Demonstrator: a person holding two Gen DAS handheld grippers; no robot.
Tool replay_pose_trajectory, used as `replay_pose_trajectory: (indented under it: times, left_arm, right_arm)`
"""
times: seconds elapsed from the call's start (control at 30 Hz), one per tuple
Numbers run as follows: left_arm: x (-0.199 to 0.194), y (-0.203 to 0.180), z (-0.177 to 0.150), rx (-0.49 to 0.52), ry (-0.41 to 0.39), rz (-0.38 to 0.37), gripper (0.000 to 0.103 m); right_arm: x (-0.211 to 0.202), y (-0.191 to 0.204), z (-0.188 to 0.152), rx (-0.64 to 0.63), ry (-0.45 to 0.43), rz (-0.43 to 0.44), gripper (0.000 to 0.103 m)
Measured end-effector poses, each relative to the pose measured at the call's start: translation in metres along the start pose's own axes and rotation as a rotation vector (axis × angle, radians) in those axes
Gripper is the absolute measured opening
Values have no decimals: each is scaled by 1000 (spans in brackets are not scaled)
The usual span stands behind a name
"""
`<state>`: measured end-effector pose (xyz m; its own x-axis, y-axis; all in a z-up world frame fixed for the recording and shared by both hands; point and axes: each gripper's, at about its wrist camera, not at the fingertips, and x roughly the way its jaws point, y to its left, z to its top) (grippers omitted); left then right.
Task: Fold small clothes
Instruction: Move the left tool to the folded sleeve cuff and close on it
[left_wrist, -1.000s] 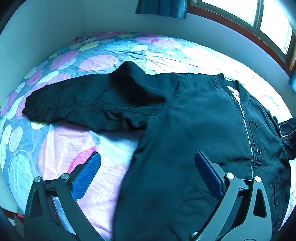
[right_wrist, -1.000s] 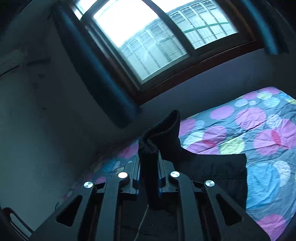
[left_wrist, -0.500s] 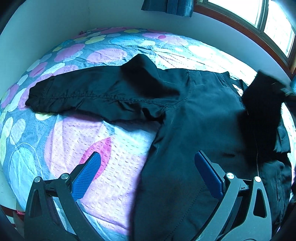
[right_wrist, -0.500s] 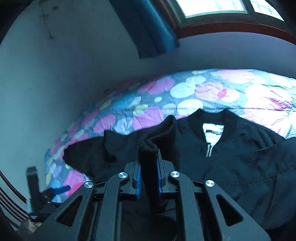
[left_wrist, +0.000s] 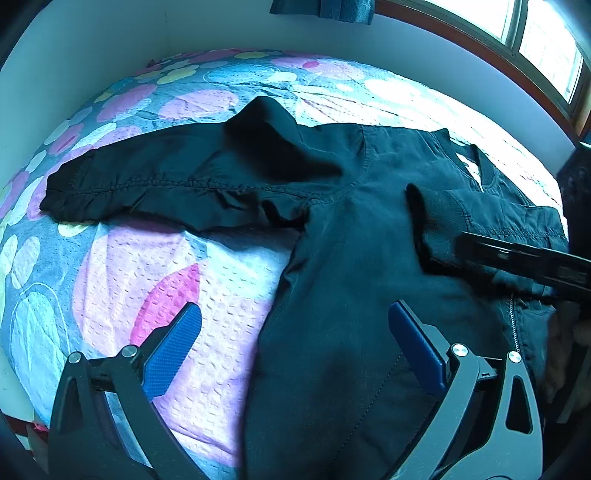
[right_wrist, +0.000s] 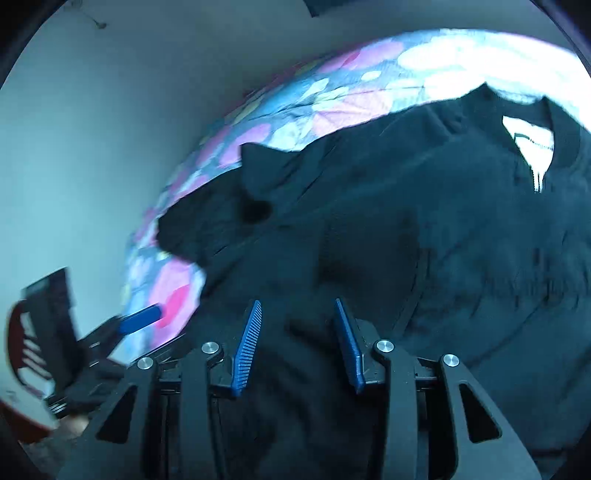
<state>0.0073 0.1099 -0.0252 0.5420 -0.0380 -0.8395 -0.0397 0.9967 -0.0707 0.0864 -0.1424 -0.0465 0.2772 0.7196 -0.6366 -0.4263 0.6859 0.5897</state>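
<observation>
Folding proceeds on the bed: the black jacket lies flat, one sleeve laid across its chest, the other sleeve outstretched left. Left gripper and right gripper — fingers parted, holding nothing — should next grasp that far-left cuff squarely.

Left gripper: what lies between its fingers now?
In the left wrist view, the left gripper is open over the black jacket's side edge and bare bedspread.
</observation>
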Motion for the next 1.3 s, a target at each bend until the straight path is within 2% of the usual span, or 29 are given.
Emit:
replay_pose_trajectory:
  times: [0.1, 0.17, 0.23, 0.37, 0.47, 0.6, 0.67, 0.87, 0.93, 1.03, 1.2, 1.3]
  left_arm:
    - [2, -4, -1, 13, 4, -9, 101]
    - [2, -8, -1, 21, 4, -17, 101]
    - [3, -14, 1, 27, 1, -42, 101]
    - [13, -31, 14, 19, 12, -148, 101]
    - [32, -47, 32, 0, 42, -270, 101]
    - [57, -58, 50, -53, 102, -381, 101]
    - [63, -57, 54, -70, 118, -401, 101]
    - [46, -48, 58, -143, 100, -486, 101]
    - [38, -50, 56, -133, 98, -552, 101]
    - [45, -53, 52, -145, 144, -633, 99]
    - [74, -57, 44, -188, 247, -669, 92]
    - [79, -60, 46, -197, 242, -686, 91]
  right_arm:
    - [-46, -11, -9, 25, -67, 93, 52]
    - [-90, -29, -15, 53, -156, 105, 60]
    - [-140, -56, -23, 94, -259, 60, 61]
    - [-217, -122, -48, 252, -421, -164, 62]
    - [-244, -150, -73, 338, -481, -197, 62]
    - [-254, -164, -99, 392, -514, -210, 62]
    - [-252, -168, -104, 410, -517, -203, 62]
    - [-246, -184, -110, 439, -520, -180, 62]
    - [-244, -188, -110, 443, -518, -176, 62]
    - [-244, -192, -112, 457, -521, -174, 62]
    - [-247, -196, -114, 470, -532, -176, 62]
    - [-249, -196, -115, 471, -544, -177, 62]
